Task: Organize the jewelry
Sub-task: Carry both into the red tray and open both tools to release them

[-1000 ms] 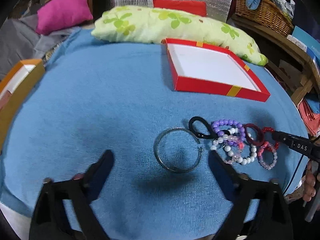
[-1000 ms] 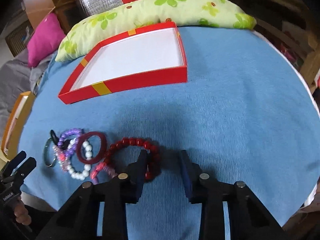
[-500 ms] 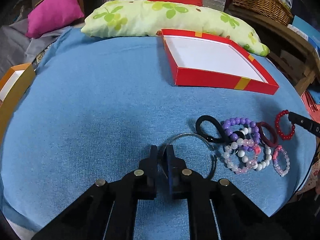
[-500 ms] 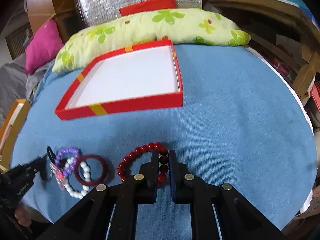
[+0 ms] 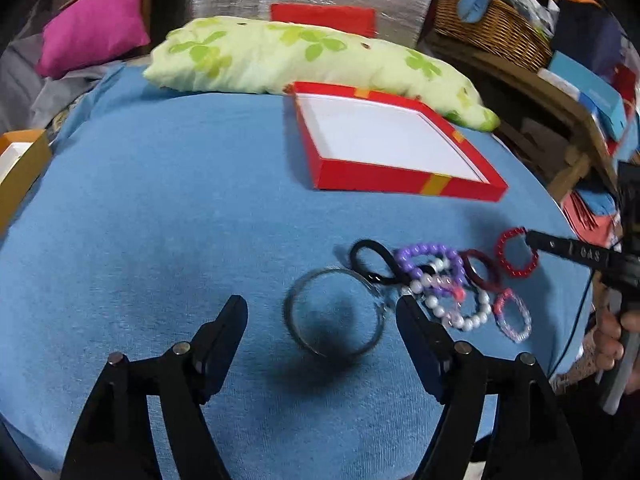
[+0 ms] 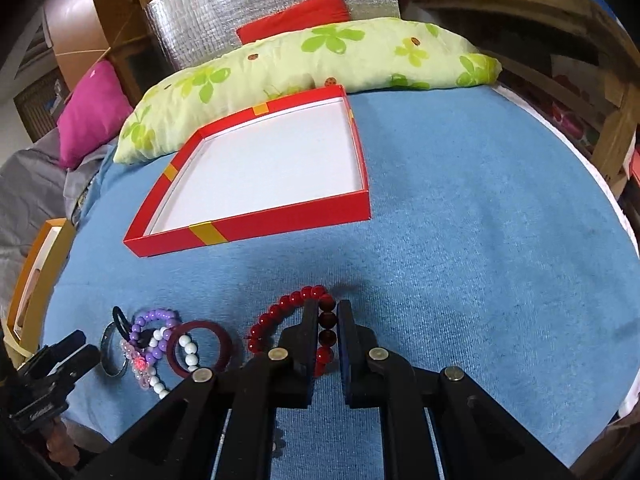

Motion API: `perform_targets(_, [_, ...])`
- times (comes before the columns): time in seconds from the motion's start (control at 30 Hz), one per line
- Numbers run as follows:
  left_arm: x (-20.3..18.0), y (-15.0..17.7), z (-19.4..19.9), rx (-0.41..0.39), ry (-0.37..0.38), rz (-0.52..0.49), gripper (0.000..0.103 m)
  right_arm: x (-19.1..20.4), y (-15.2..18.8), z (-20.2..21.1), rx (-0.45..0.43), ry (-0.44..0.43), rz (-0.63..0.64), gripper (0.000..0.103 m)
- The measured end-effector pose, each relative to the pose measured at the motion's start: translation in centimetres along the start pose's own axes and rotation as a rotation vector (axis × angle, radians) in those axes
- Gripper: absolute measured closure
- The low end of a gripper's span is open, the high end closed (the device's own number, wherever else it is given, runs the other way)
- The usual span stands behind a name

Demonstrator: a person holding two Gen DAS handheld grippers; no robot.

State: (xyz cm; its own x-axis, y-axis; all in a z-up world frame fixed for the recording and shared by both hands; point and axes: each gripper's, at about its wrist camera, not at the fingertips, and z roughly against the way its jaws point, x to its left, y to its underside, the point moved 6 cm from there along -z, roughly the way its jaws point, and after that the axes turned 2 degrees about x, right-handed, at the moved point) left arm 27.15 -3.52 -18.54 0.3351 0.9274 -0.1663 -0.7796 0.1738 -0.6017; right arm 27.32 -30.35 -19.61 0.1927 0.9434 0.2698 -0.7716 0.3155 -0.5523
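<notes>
A blue cloth-covered worktop filled both frames, where the left hand-held gripper gaped wide over a silver metal bangle while the right hand-held gripper pinched a red beaded bracelet at lower centre.

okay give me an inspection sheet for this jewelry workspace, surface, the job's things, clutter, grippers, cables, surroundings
Surface: blue cloth, rumpled at the far left edge.
Job's things: red box open, white inside, nothing in it; metal bangle lying flat; red bead bracelet; heap of bracelets, overlapping.
Clutter: orange box at the left edge.
Grippers: left gripper open, fingers either side of the bangle; right gripper shut on the red bead bracelet.
Cables: thin dark cable by the right gripper.
Surroundings: floral pillow, pink cushion, wicker basket.
</notes>
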Motion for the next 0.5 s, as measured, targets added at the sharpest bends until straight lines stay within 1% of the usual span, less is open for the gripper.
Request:
perform_targets(0.1, [-0.8, 0.7, -1.6, 0.066, -0.013, -0.043, 0.025, 0.1, 0.1, 0.0, 0.002, -0.005, 0.001, 0.093])
perform_targets(0.13, [-1.0, 0.9, -2.0, 0.076, -0.029, -0.067, 0.026, 0.2, 0.1, 0.0, 0.002, -0.006, 0.0, 0.093])
perform_targets(0.2, [-1.3, 0.8, -2.1, 0.059, -0.055, -0.105, 0.026, 0.1, -0.1, 0.2, -0.004, -0.01, -0.005, 0.093])
perform_targets(0.23, [-1.4, 0.6, -2.1, 0.052, -0.06, -0.109, 0.029, 0.1, -0.1, 0.2, -0.007, -0.011, -0.008, 0.093])
perform_targets(0.3, [-1.3, 0.4, -2.0, 0.046, -0.055, -0.109, 0.043, -0.1, -0.3, 0.5, -0.017, -0.017, -0.018, 0.093])
perform_targets(0.33, [-1.3, 0.3, -2.0, 0.045, -0.057, -0.111, 0.043, -0.2, -0.5, 0.7, -0.025, -0.026, -0.026, 0.093])
perform_targets(0.4, [-1.5, -0.1, -1.7, 0.04, -0.036, -0.114, 0.043, -0.3, -0.9, 1.2, -0.047, -0.056, -0.043, 0.093])
perform_targets(0.5, [-1.6, -0.8, -0.5, 0.005, -0.025, -0.118, 0.043, 0.0, -2.0, 2.1, -0.091, -0.096, -0.045, 0.093])
